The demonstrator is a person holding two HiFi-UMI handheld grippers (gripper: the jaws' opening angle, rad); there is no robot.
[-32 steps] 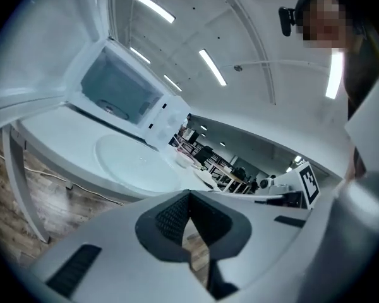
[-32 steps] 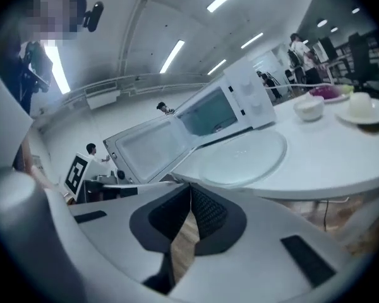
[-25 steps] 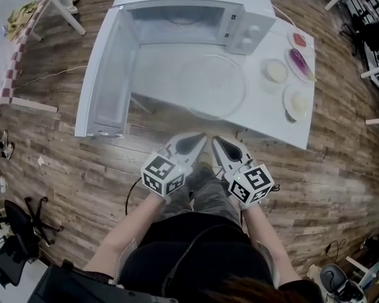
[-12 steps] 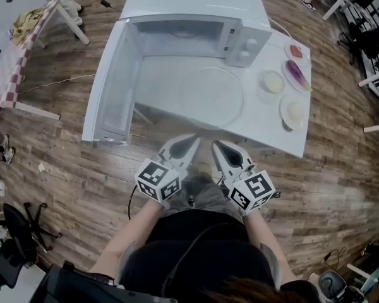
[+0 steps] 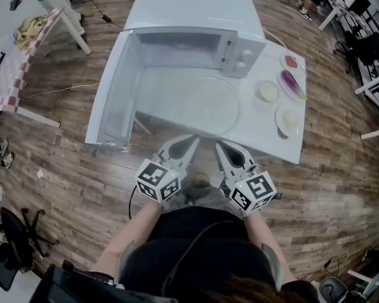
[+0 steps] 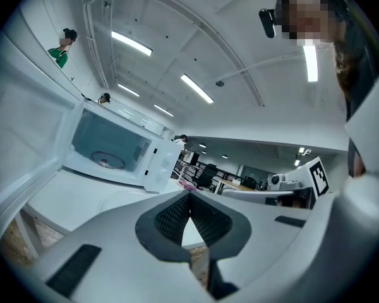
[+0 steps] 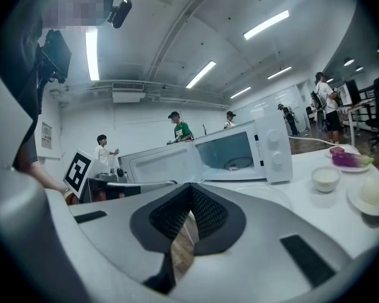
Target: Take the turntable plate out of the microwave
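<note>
Okay, microwave [image 5: 196, 24] sits at the back of a white tabletop [image 5: 265, 131], its door [image 5: 110, 100] swung wide open to the left in the head view. Cavity is in view with no glass in it; in the left gripper view only a round roller piece [image 6: 104, 161] shows on its floor. The turntable plate [image 5: 205, 106], clear glass, lies flat on the tabletop just in front of the open cavity, outside the microwave. Nothing touches it.

Right of the plate there is a row of small dishes: a bowl [image 5: 267, 91] with something cream-coloured, a plate with a purple vegetable [image 5: 290, 84], a small dish with something red [image 5: 291, 61], and a near plate with a pale lump [image 5: 286, 119].

Left gripper [image 5: 194, 139] is held off the front edge of the tabletop, close to the person's body, pointing toward the microwave. In its own view the dark ribbed pads [image 6: 177, 216] meet at the tips, jaws pressed together, nothing pinched. Right gripper [image 5: 218, 145] is just beside it, held the same way, well short of the plate. In its own view the tips also meet, jaws together, nothing between them. The marker cubes face up toward the head camera.

Wooden floor [image 5: 63, 169] lies all around, with a checked-cloth table [image 5: 12, 74] at far left. A few people stand in the background of the right gripper view.
</note>
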